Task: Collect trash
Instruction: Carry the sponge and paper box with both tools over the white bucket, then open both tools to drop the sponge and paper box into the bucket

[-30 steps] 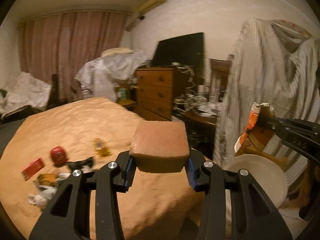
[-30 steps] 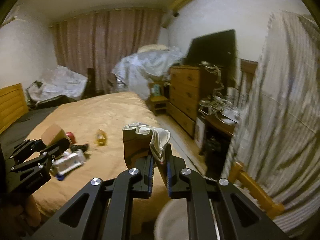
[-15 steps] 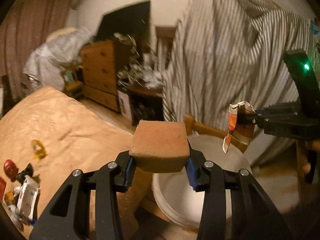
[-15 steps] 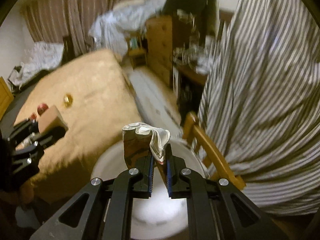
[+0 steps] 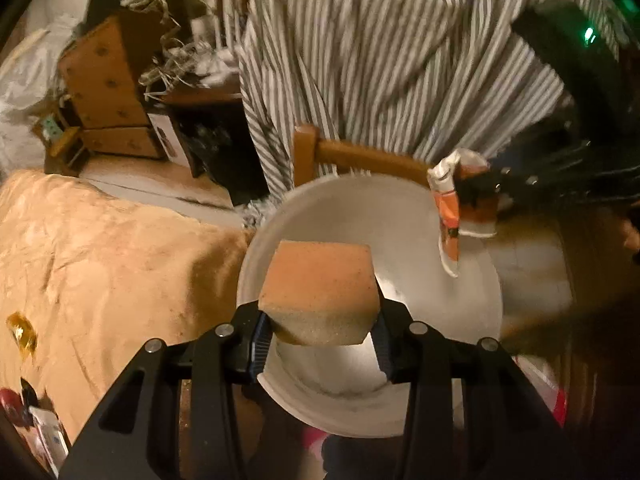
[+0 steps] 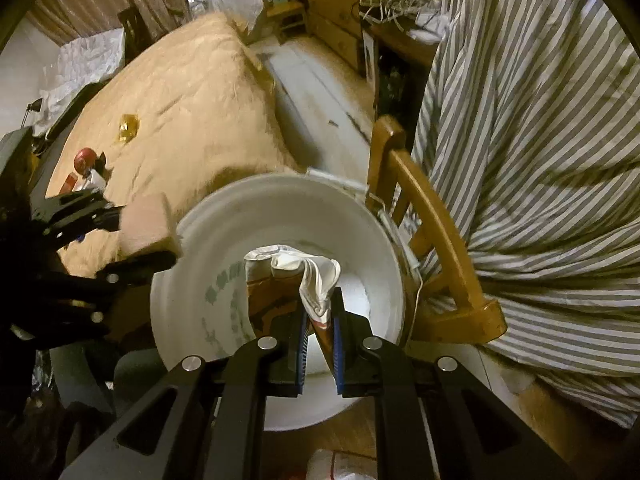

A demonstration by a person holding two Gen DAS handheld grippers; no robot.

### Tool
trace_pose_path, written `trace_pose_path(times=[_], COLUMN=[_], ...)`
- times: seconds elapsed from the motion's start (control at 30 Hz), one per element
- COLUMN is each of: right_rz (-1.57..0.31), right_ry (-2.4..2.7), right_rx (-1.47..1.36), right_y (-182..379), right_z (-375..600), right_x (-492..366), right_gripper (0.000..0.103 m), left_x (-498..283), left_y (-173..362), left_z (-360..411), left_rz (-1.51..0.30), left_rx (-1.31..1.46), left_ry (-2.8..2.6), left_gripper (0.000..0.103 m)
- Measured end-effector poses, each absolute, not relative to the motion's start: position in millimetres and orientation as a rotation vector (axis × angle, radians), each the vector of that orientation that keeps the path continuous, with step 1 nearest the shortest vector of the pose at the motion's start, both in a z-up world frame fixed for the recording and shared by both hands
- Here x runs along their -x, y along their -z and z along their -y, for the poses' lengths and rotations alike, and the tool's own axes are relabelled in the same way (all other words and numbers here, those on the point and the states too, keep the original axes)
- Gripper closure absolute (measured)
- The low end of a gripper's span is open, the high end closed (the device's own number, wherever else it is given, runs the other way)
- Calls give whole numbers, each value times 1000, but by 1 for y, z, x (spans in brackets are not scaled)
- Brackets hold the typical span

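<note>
Over the white bucket (image 6: pixel 384 240): we hold a sponge (image 5: pixel 320 292) pinched in the left gripper (image 5: pixel 320 340) and a crumpled wrapper (image 6: pixel 296 276) clamped in the right gripper (image 6: pixel 319 348). Step: drop-off. Next: we judge both jaws must part. Beyond: more litter on the bed (image 6: pixel 180 92).

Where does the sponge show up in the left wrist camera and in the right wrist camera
Left wrist: sponge at bottom centre, clamped in the left gripper, over the white bucket.
Right wrist: sponge at middle left, at the bucket's left rim.
Shared landmark: the wooden chair behind the bucket.
</note>
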State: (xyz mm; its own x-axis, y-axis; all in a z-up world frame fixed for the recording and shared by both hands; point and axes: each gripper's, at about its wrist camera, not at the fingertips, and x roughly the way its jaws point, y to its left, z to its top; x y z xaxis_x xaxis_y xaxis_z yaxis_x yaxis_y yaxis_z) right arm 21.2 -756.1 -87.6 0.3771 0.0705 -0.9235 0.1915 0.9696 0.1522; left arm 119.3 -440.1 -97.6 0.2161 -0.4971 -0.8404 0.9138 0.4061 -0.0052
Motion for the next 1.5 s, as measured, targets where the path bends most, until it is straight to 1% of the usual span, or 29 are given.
trace_pose_path(times=[0.13,0.33,0.37,0.4,0.43,0.47,0.53,0.73,0.87,0.9,0.93,0.97,1.03,1.07,1.17,1.27,1.3,1.33,1.4,1.5], right_rz=[-1219,-1211,-1206,-1201,-1197,-1191,-1188,-1164,-1110,-1076,-1056,-1016,-924,-864,-722,-580,-539,-506,-443,-394], right_ry=[60,50,52,51,45,40,36,30,26,42,51,59,60,60,83,97,99,93,73,6], right_rx=[-246,-256,-259,-268,-274,-279,-279,-290,-293,-263,-241,-208,-173,-162,-103,-44,-33,-23,-1,3], right_y=[99,107,108,108,108,108,107,104,95,89,85,78,65,58,48,44,43,43,44,48], right_z=[749,744,744,744,744,743,742,737,730,723,719,709,691,679,644,606,593,581,553,511], right_x=[-19,-16,-16,-16,-16,-16,-15,-11,-5,-1,0,3,10,15,25,33,34,34,34,24], right_gripper=[92,91,90,85,77,74,72,71,68,65,59,55,34,30,28,21,17,14,14,13], left_x=[-124,-125,-125,-126,-126,-126,-126,-129,-129,-129,-129,-129,-126,-126,-125,-129,-129,-131,-134,-138], left_y=[109,116,116,116,115,114,112,108,106,104,103,102,97,96,92,91,90,89,87,84], left_z=[450,454,455,454,454,452,449,440,429,424,420,415,399,392,362,320,307,296,269,219], left_rz=[-904,-904,-903,-900,-893,-882,-876,-869,-867,-866,-861,-855,-834,-827,-800,-780,-767,-762,-743,-707], left_rx=[-622,-642,-644,-644,-643,-642,-639,-615,-588,-575,-561,-549,-514,-502,-458,-400,-389,-376,-344,-287], left_ry=[1058,1043,1040,1035,1028,1020,1015,1002,992,988,982,976,956,948,896,818,789,772,714,612], left_gripper=[62,61,56,51,40,36,35,35,35,35,35,35,35,35,35,35,35,34,34,31])
